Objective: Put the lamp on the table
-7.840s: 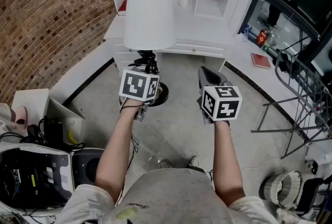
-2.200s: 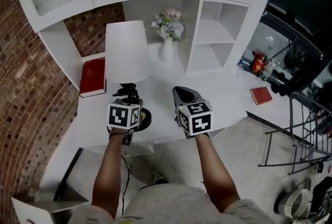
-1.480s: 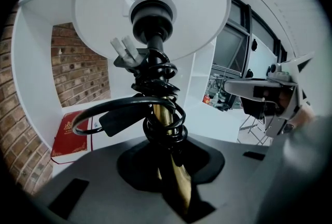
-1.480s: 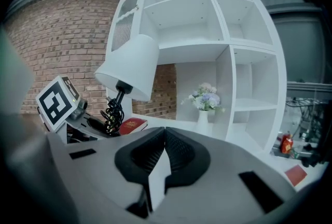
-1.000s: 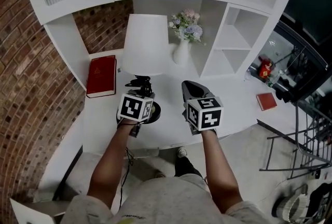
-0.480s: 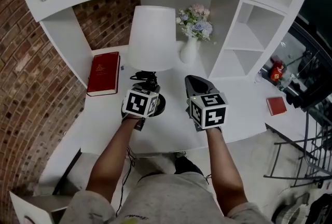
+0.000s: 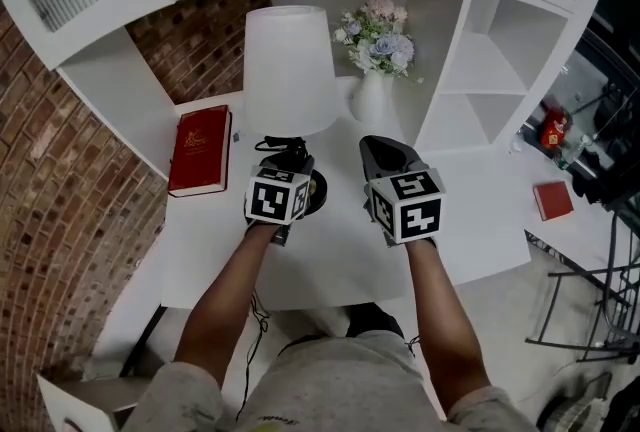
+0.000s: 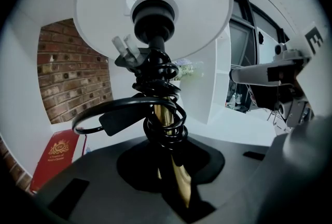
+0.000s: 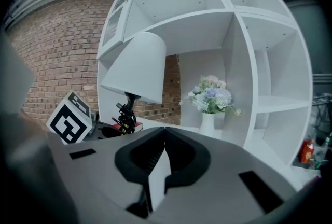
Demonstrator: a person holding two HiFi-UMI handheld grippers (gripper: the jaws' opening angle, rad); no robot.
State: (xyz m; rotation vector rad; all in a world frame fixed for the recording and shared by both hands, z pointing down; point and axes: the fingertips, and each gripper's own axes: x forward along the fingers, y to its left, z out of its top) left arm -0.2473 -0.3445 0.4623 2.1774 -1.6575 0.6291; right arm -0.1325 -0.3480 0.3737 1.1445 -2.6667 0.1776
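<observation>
The left gripper (image 7: 284,158) is closed on the brass stem of the white-shaded table lamp with black coiled cord (image 7: 290,70), low on the stem, just under the cord coils. In the left gripper view the stem (image 8: 167,135) is seen pinched between the jaws, with the shade overhead. The lamp is held upright, its black round base (image 7: 316,186) over the white table top (image 7: 330,260); contact with the top cannot be told.

The right gripper (image 7: 386,150) is held just beside the lamp, jaws together, nothing between them.

A red hardback book (image 7: 200,150) lies left of the base, and a white vase of pale flowers (image 7: 372,98) stands behind to the right. Bare table top is seen in front, up to the near edge. A white shelf unit (image 7: 500,50) rises behind, and a brick wall (image 7: 60,220) stands at left.
</observation>
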